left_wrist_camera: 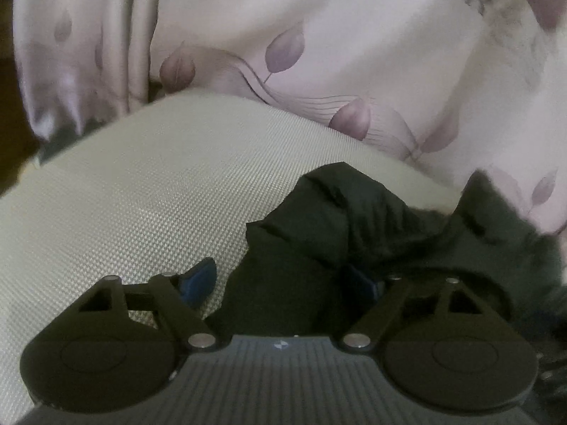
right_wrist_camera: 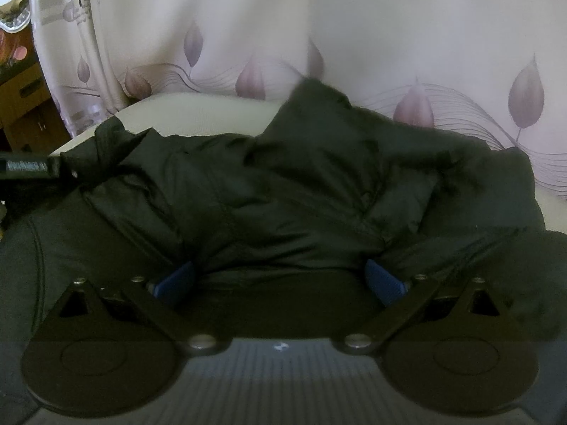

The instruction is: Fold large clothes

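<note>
**Dark jacket bunched on pale surface as two grippers close in for a fold**

A dark padded jacket (right_wrist_camera: 283,191) lies crumpled across a pale woven surface (left_wrist_camera: 141,194), filling the centre and lower half of the right wrist view and the lower right of the left wrist view. Whether that surface is a bed, a cushion or a covered worktop cannot be told. Behind it, across the top of both frames, hangs a pale curtain (right_wrist_camera: 354,28) printed with mauve leaves.

The right gripper (right_wrist_camera: 281,279) sits low over the jacket, its jaws spread wide with both blue pads (right_wrist_camera: 384,281) showing and a swell of dark cloth lying between them. The pads stand apart and seem not to pinch the fabric, so the jaws read as open, apparently placed to take a thick bunch near the garment's near edge.

The left gripper (left_wrist_camera: 283,283) is also spread. Its left blue pad (left_wrist_camera: 198,278) is bare over the pale surface, while the other is half buried in the jacket's edge at lower centre, suggesting it straddles the hem or side seam to catch an edge, not the bulk.

The jacket looks unfolded, with ridges and a raised peak near the curtain, so the work appears to be at an early stage. Padded cloth of this kind is likely to spring back and slip, and a firm, deep bite may be needed.

A wooden cabinet (right_wrist_camera: 21,106) shows at the upper left of the right wrist view.
</note>
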`<state>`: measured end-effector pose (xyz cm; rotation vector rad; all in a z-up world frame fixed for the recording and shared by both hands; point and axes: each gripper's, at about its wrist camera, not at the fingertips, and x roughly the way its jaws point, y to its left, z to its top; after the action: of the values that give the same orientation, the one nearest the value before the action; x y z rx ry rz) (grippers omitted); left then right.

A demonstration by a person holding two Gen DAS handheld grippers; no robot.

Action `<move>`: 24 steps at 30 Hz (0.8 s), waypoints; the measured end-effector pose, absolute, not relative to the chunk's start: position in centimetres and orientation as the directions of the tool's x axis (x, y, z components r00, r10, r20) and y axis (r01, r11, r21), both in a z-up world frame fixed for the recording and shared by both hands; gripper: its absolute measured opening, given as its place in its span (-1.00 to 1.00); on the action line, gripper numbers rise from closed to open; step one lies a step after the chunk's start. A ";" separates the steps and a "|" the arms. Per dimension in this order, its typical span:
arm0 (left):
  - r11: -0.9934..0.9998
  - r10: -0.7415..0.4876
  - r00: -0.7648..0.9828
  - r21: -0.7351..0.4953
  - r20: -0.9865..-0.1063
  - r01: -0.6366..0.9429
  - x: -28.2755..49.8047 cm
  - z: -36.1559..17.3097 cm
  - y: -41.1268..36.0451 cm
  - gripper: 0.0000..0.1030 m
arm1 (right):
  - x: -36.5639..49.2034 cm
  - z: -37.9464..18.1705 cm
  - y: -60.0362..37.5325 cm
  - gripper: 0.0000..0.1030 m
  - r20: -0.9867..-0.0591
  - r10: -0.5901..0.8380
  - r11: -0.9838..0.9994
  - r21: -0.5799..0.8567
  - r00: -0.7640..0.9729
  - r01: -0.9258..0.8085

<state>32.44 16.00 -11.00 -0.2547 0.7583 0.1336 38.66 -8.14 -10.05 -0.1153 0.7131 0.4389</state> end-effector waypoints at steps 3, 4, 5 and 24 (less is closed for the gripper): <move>0.963 0.052 0.717 -0.156 -0.695 -0.221 32.6 -11.1 15.7 0.64 | 38.6 -9.9 -8.2 1.00 -0.655 0.356 0.902 0.055 0.667 -0.427; 0.963 0.054 0.717 -0.154 -0.695 -0.221 32.6 -11.1 15.7 0.64 | 38.6 -9.6 -8.5 1.00 -0.651 0.369 0.900 0.070 0.664 -0.431; 0.965 0.056 0.716 -0.147 -0.696 -0.219 32.5 -11.1 15.7 0.65 | 38.4 -9.1 -9.1 1.00 -0.641 0.390 0.897 0.099 0.661 -0.432; 0.964 0.039 0.713 -0.162 -0.700 -0.212 32.5 -11.1 16.1 0.85 | 37.8 -11.2 -30.8 1.00 -0.687 0.060 0.998 0.063 0.724 -0.022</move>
<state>32.49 16.08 -11.11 -0.2381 0.7666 0.1404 37.82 -30.84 -11.20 0.0516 0.7593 0.0452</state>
